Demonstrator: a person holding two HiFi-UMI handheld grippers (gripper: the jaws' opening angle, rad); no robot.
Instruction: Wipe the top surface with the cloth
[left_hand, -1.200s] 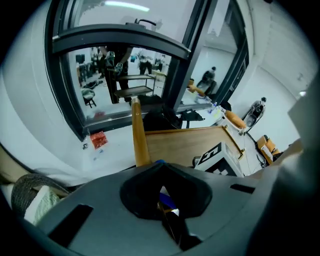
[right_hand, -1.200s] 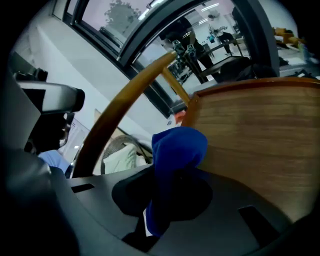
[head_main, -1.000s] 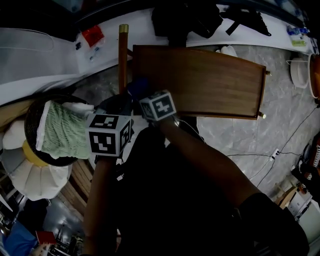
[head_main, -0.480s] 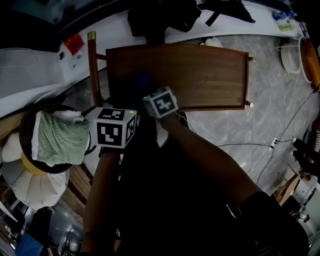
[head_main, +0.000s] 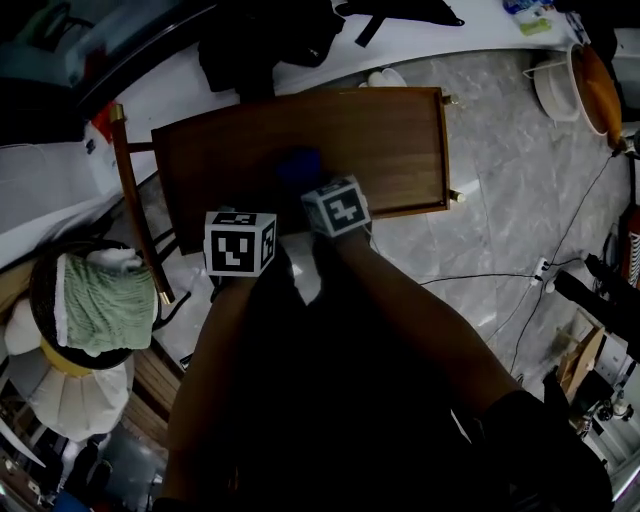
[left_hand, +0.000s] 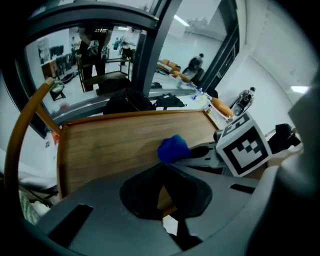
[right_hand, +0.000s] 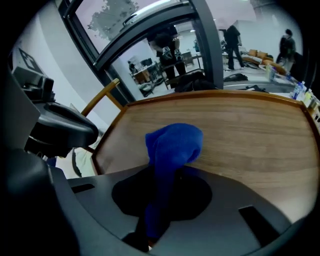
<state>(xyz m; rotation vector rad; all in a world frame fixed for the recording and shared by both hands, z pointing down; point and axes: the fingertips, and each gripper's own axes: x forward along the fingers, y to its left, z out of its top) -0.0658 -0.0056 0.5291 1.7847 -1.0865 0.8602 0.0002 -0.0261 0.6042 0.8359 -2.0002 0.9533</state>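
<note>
The brown wooden tabletop (head_main: 380, 140) lies ahead of me. A bunched blue cloth (head_main: 298, 165) rests on it left of centre, near the front edge. My right gripper (head_main: 322, 192) is shut on that cloth (right_hand: 172, 145), which sticks out past the jaws onto the wood (right_hand: 250, 135). My left gripper (head_main: 240, 243) hovers at the table's front edge, left of the right one. Its jaws (left_hand: 162, 192) are shut with nothing between them. From the left gripper view the cloth (left_hand: 173, 148) and the right gripper's marker cube (left_hand: 243, 147) sit to the right.
A wooden rail with a brass tip (head_main: 135, 200) stands by the table's left side. A dark basket holding a green cloth (head_main: 90, 300) is at lower left. Bags (head_main: 270, 40) lie behind the table; cables (head_main: 520, 300) trail over the marble floor at right.
The right gripper has carried the blue cloth from the table's left edge toward its middle. The left gripper has come from off the left corner to the front edge.
</note>
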